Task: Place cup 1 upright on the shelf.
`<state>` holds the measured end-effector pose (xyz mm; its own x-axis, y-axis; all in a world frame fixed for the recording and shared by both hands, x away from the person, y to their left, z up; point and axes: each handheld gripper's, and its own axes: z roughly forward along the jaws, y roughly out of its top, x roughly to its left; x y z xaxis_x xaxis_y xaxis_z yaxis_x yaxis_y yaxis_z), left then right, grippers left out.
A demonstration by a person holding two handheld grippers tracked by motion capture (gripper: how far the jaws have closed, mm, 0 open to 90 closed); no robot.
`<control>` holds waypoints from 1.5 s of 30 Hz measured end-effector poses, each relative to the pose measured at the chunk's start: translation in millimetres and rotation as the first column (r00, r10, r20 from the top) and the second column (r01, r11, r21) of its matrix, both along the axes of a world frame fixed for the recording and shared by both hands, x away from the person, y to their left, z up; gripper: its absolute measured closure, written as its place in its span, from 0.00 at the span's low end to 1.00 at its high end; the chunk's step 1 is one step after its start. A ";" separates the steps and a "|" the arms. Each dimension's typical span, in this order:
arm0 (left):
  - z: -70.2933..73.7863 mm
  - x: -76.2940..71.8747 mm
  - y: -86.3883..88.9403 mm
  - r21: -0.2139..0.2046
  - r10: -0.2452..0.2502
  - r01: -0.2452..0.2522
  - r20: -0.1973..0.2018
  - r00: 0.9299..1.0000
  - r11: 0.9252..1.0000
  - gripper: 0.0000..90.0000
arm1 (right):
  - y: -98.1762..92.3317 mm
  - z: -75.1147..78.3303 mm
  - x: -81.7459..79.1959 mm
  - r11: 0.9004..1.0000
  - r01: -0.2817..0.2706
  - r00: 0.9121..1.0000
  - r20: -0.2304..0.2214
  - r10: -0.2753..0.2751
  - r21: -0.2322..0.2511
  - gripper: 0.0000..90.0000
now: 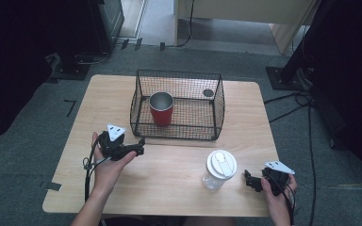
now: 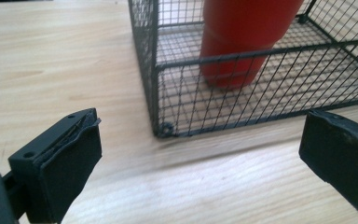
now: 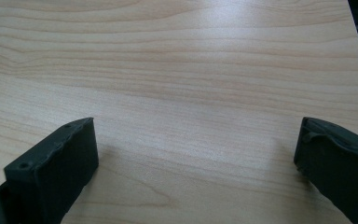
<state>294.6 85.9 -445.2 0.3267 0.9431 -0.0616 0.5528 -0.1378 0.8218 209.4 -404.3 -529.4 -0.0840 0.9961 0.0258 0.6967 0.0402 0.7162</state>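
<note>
High view — left tool [image 1: 140, 143] agape near basket [image 1: 177, 134] edge, right tool [image 1: 247, 179] agape beside jar [image 1: 219, 169].

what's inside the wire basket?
The wire basket holds a red cup standing upright near its left side, metal-lined and open at the top. A small dark round thing lies at the back right; what it is cannot be told. The cup's inside bottom is hidden.

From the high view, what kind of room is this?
Likely a lab or recording workspace, not a home: a light wooden table on grey carpet, black stand bases with loose cables around it.
</note>
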 end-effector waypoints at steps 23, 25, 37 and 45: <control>-45.0 -26.2 42.7 0.022 0.044 -0.042 -0.067 0.997 0.999 0.00 | 0.0 0.0 0.0 1.000 0.000 1.000 0.000 0.000 0.000 0.00; -49.0 -27.8 48.0 0.020 0.053 -0.052 -0.075 0.996 0.998 0.00 | 0.0 0.0 0.0 1.000 0.000 1.000 0.000 0.000 0.000 0.00; -66.0 -41.3 70.2 0.051 0.094 -0.089 -0.106 0.990 0.995 0.00 | 0.0 0.0 0.0 1.000 -0.001 1.000 0.000 0.001 -0.001 0.00; -74.5 -45.0 89.8 0.063 0.134 -0.126 -0.147 0.980 0.990 0.00 | -0.4 -0.1 -1.7 1.000 -0.007 1.000 0.001 0.007 -0.001 0.00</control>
